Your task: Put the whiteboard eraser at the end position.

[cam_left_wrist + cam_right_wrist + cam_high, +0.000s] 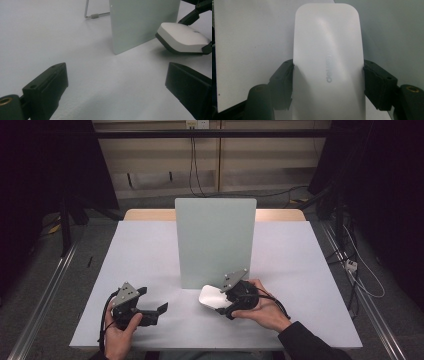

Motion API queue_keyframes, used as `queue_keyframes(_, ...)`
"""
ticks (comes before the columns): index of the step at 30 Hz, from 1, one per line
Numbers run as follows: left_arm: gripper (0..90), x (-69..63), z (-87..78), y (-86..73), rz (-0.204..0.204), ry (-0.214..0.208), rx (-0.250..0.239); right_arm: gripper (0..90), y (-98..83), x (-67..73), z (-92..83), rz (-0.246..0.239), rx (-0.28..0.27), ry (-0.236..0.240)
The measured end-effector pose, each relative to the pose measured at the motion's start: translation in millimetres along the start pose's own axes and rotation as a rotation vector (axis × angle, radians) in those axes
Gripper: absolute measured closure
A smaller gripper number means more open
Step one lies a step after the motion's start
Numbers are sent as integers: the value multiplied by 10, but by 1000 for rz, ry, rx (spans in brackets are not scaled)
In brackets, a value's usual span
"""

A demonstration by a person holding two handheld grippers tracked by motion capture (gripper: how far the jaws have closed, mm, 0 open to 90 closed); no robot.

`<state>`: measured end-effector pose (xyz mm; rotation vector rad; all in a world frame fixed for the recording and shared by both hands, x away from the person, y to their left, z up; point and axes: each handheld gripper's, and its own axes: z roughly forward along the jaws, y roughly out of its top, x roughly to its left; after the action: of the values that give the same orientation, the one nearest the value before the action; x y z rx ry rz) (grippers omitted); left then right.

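One mouse, one board, one table, two grippers counted. Mouse: smooth white top, dark underside, rounded oblong shape, faint grey lettering seen along its back in the right gripper view. It is clamped across its sides by the right gripper, both black pads pressed on it, held tilted just above the table, near the board's near right corner. Board: flat pale grey-green rectangular panel, matte, stood upright mid-table on a thin wire stand. Table: matte white sheet over a wood top. Left gripper: jaws spread wide, nothing between them, held near left, well apart from the mouse.
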<state>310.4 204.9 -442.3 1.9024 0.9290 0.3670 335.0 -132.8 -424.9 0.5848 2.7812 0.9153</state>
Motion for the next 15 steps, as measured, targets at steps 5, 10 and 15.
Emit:
queue_keyframes(5,44,7,0,-1,2,0,1,314,9,2,67,-7,20,8)
queue_keyframes(10,44,4,-8,2,-2,1,-6,314,14,9,90,-9,23,18)
queue_keyframes(15,44,2,-2,1,4,0,-2,313,17,17,106,-18,29,30)
